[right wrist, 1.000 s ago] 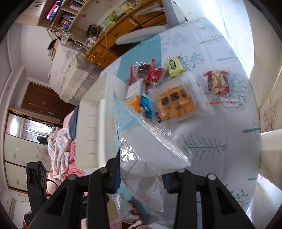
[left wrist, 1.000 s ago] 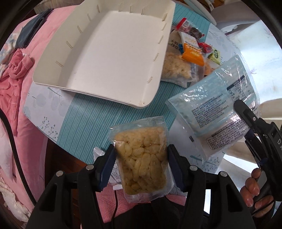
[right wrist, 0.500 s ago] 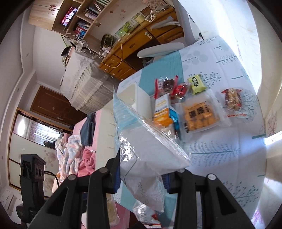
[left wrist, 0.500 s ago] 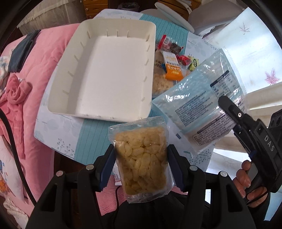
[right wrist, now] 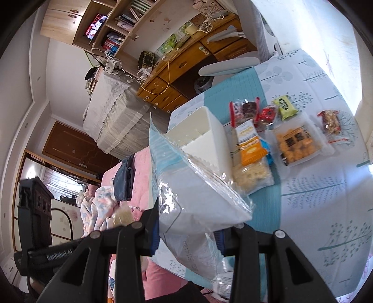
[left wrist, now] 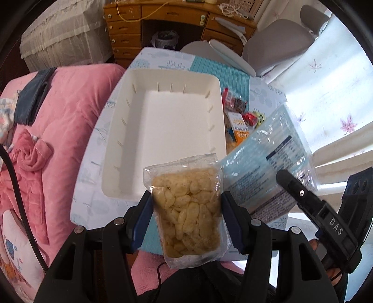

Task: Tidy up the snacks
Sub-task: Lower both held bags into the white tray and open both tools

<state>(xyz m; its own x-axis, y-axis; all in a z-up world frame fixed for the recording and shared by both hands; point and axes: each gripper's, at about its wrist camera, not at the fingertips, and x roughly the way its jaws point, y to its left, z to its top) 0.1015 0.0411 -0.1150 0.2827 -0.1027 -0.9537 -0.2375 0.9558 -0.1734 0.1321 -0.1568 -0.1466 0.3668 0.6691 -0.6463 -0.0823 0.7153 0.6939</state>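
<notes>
My left gripper (left wrist: 186, 211) is shut on a clear bag of pale yellow puffed snacks (left wrist: 188, 209), held in the air above the table's near edge. Beyond it lies a white tray (left wrist: 163, 130) with nothing in it. My right gripper (right wrist: 188, 223) is shut on a large blue-and-clear snack bag (right wrist: 186, 184), which also shows to the right in the left wrist view, snack bag (left wrist: 268, 167). The right gripper's black body (left wrist: 326, 221) appears there too. Several small snack packs (right wrist: 268, 137) lie on the table right of the tray.
The table (right wrist: 314, 198) has a blue-and-white leaf-print cloth. A pink quilt (left wrist: 46, 139) covers a bed to the left. A grey chair (left wrist: 275, 46) and a wooden desk (left wrist: 163, 18) stand beyond the table. The left gripper's body (right wrist: 35, 209) shows at left.
Both grippers have risen and pulled back with their bags, so the tray and table look smaller and farther. More of the room beyond the table has come into view.
</notes>
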